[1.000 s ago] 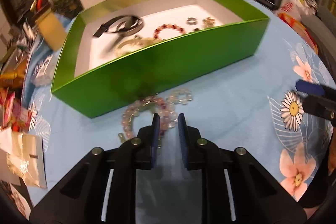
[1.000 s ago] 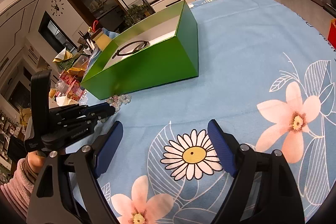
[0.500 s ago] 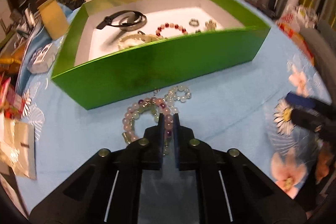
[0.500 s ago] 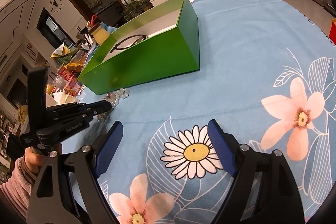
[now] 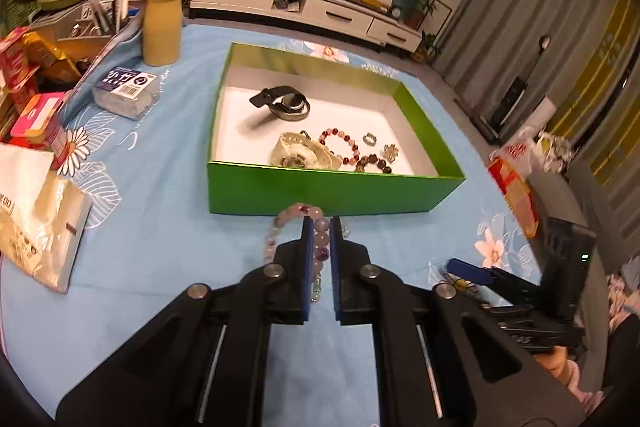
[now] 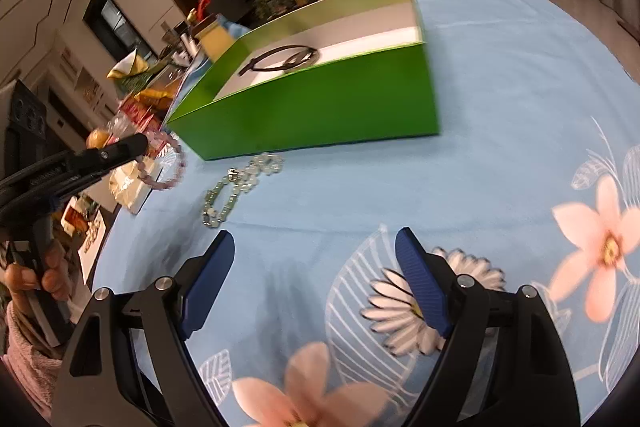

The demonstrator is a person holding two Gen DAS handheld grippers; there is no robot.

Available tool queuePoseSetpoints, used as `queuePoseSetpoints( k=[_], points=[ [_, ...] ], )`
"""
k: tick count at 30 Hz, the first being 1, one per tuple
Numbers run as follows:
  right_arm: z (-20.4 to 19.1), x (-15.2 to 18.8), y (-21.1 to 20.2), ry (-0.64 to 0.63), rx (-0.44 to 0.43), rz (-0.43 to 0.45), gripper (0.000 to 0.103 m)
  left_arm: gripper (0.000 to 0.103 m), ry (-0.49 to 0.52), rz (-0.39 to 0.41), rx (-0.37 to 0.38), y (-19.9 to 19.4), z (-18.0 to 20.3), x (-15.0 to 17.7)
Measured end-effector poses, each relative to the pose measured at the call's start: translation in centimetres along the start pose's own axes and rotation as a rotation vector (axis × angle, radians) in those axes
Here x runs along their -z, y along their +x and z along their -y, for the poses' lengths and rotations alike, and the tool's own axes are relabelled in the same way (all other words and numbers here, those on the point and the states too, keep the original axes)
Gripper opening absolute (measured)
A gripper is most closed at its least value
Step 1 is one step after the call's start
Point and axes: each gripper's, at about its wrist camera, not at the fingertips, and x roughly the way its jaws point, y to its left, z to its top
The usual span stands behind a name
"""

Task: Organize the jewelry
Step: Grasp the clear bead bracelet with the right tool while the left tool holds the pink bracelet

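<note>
Left gripper [image 5: 321, 227]: my jaws are clamped on the pink bead bracelet [image 5: 320, 239]. Beads sit pinched between the blue pads, and the rest of the loop hangs off the tip to the left. From the right wrist view the bracelet [image 6: 168, 163] dangles clear of the surface, off the tip of the left gripper [image 6: 138, 145], beside the near-left corner of the green box [image 6: 320, 107].

Right gripper [image 6: 316, 279]: jaws spread wide, nothing between them, only the blue floral tablecloth [image 6: 500, 107] under them. It's well to the right of the box; its blue tip shows in the left wrist view [image 5: 466, 267].

Green box [image 5: 332, 189] is open-topped with a white floor. Inside: black watch [image 5: 286, 103] toward the back, white watch [image 5: 304, 155] at the near wall, a red bead bracelet [image 5: 340, 143], a dark bead bracelet [image 5: 372, 163] and two small rings [image 5: 370, 138] to the right.

Outside the box, lying on the surface in front of its near wall: clear bead bracelet [image 6: 264, 165] and a silver-green chain bracelet [image 6: 220, 199], touching each other.

Yellow bottle [image 5: 162, 27] and a tissue pack [image 5: 124, 91] sit left of the box, apart from it.
</note>
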Motion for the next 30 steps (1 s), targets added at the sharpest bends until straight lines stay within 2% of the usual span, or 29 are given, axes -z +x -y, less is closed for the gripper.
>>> queuePoseSetpoints(
  k=[5, 8, 13, 17, 23, 27, 28, 30],
  points=[
    [-1.9, -1.4, 2.0, -0.079, 0.022, -0.023, 0.083, 0.007, -0.046, 0.026, 0.011, -1.5, -1.4, 0.6],
    [-2.8, -2.3, 3.5, -0.135, 0.048, -0.038, 0.075, 0.007, -0.060, 0.031, 0.005, -2.1, -2.1, 1.0],
    [-4.0, -3.1, 6.6, -0.205, 0.090, -0.081, 0.056, 0.007, -0.081, 0.033, 0.005, -2.7, -3.2, 1.4],
    [-5.1, -3.8, 8.0, -0.272, 0.125, -0.084, 0.047, 0.007, -0.095, 0.030, 0.014, -2.7, -3.9, 1.6],
    [-7.0, -3.8, 9.7, -0.384, 0.168, -0.077, 0.043, 0.007, -0.101, 0.025, 0.026, -2.3, -4.3, 1.8],
    [-8.1, -3.9, 10.3, -0.442, 0.161, -0.077, 0.025, 0.007, -0.104, 0.021, 0.034, -2.1, -4.4, 1.8],
    [-8.2, -3.9, 10.3, -0.451, 0.153, -0.077, 0.016, 0.007, -0.104, 0.021, 0.037, -2.0, -4.4, 1.8],
    [-8.3, -3.9, 10.2, -0.460, 0.150, -0.079, 0.007, 0.007, -0.101, 0.021, 0.039, -2.0, -4.4, 1.8]
  ],
)
